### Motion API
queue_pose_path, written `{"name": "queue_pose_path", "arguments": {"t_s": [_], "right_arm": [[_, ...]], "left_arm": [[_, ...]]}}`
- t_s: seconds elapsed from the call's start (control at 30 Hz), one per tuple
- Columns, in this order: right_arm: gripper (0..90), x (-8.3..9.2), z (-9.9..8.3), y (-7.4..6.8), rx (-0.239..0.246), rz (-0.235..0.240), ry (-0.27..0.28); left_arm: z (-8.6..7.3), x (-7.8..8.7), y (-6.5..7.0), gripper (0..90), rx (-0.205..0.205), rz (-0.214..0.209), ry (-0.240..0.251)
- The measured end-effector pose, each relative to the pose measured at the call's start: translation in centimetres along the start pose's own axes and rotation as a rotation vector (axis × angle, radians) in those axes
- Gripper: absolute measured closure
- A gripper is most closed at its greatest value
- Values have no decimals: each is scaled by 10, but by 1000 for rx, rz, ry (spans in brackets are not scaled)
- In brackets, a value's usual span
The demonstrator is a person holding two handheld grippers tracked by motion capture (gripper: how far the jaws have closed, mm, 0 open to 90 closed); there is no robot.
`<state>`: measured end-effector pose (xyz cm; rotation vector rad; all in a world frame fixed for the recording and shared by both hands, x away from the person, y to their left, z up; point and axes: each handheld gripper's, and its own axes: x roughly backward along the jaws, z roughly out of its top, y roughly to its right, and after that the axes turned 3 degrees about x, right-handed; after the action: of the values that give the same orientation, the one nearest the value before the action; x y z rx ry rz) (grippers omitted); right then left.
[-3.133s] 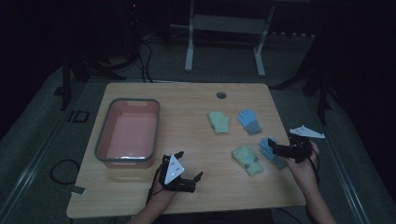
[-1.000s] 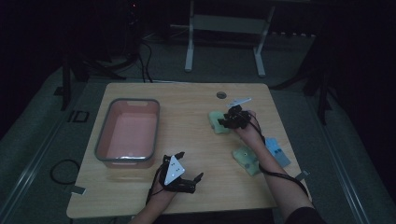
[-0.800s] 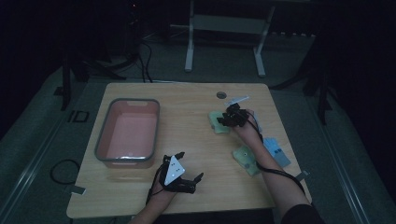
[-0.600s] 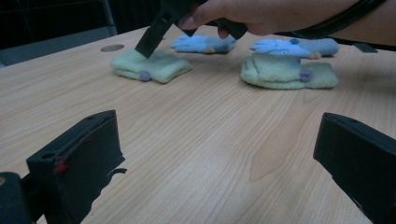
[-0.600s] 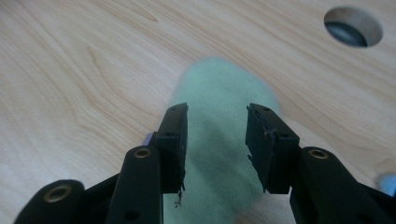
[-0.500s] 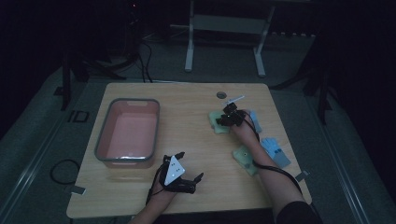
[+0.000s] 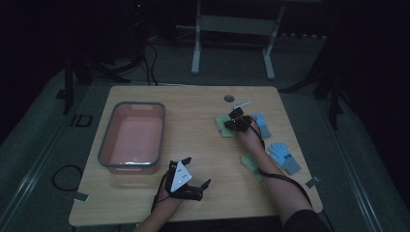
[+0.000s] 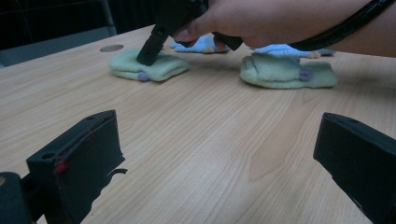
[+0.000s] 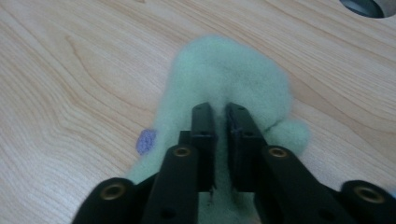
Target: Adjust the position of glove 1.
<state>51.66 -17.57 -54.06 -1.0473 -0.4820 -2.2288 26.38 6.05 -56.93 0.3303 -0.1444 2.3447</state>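
You have four small gloves on the table (image 7: 193, 104): two green and two blue. Your right gripper (image 7: 231, 123) is down on the far green glove (image 7: 225, 126), and its jaws have just been closing; they now pinch a fold of the fleece between them, nearly together. The second green glove (image 7: 250, 163) lies nearer you, partly under your right forearm. One blue glove (image 7: 261, 124) sits just beside your right hand, the other blue glove (image 7: 285, 157) further toward you at the right edge. There is one pink tub (image 7: 131, 137) at the left, and one round grommet (image 7: 229, 98) in the tabletop beyond the gloves.

Your left gripper (image 7: 193, 181) rests near the front edge, jaws spread wide with only bare wood between them.

The right gripper view gives you what the high view cannot: the pinched ridge of fleece, the glove's thumb, and a purple dot (image 9: 146, 141) on it. The left gripper view shows both green gloves side-on, each with a purple spot.
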Motion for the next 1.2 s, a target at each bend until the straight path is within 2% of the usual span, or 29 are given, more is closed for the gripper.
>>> {"name": "queue_pose_path", "arguments": {"t_s": [0.1,0.23,0.33,0.53,0.7,0.97,1.07,1.2], "right_arm": [[860,5,1,-4,-12,-29,10],[862,19,4,-10,-27,-34,27],[862,34,7,-15,-45,-24,53],[862,66,9,-31,-55,-44,85],[862,95,12,-44,-49,-40,119],[862,142,11,-82,-37,-23,188],[862,151,4,-97,-30,-15,198],[862,154,-9,-114,-31,-18,196]], "left_arm": [[0,0,0,11,6,-1,1],[0,0,-1,11,10,0,0],[0,0,0,11,7,0,0],[0,0,-1,11,9,2,-2],[0,-1,0,11,5,2,-3],[0,-1,0,11,2,4,-5],[0,-1,1,11,-2,7,-4],[0,-1,1,11,-2,7,-2]]}}
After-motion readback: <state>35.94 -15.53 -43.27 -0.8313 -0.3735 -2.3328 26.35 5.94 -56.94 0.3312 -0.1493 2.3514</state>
